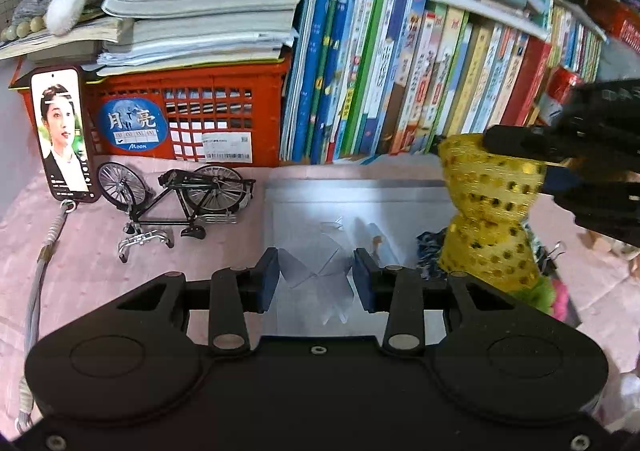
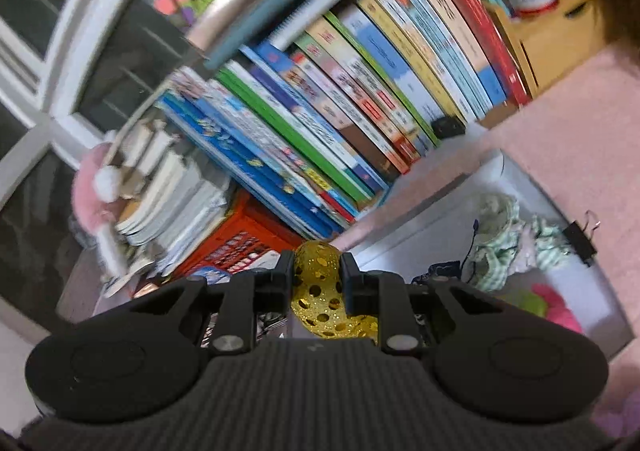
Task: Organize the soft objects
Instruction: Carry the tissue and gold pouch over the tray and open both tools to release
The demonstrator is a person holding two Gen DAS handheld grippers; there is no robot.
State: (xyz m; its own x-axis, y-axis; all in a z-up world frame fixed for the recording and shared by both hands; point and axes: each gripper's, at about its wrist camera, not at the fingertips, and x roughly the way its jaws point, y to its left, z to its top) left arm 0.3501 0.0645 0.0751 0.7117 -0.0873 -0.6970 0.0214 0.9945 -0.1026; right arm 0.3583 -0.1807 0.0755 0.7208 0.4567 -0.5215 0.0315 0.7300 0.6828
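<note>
A: Item one, right gripper (image 2: 316,271)?
B: Clenched on the gold bow (image 2: 318,291), a sequinned mesh piece pinched at its knot between the two pads. From the left wrist the bow (image 1: 490,211) hangs in the air over the right edge of the clear bag (image 1: 360,203), with the right gripper (image 1: 532,155) reaching in from the right.

A: Item two, left gripper (image 1: 316,279)?
B: Jaws partly apart, holding a clear folded plastic piece (image 1: 316,267) between the blue pads; whether the pads press on it I cannot tell.

A: Other soft goods?
B: A green-checked cloth (image 2: 504,243), a dark blue fabric scrap (image 2: 436,271) and pink and green fluff (image 2: 560,307) lie together on the grey sheet (image 2: 424,235), a black binder clip (image 2: 580,239) just beside them.

A: Fixtures?
B: Pink tablecloth (image 1: 80,271); red crate (image 1: 224,115) under stacked books; a row of upright books (image 1: 400,71); a phone (image 1: 64,135) leaning on the crate; a model bicycle (image 1: 176,199) lying on its side near it.
</note>
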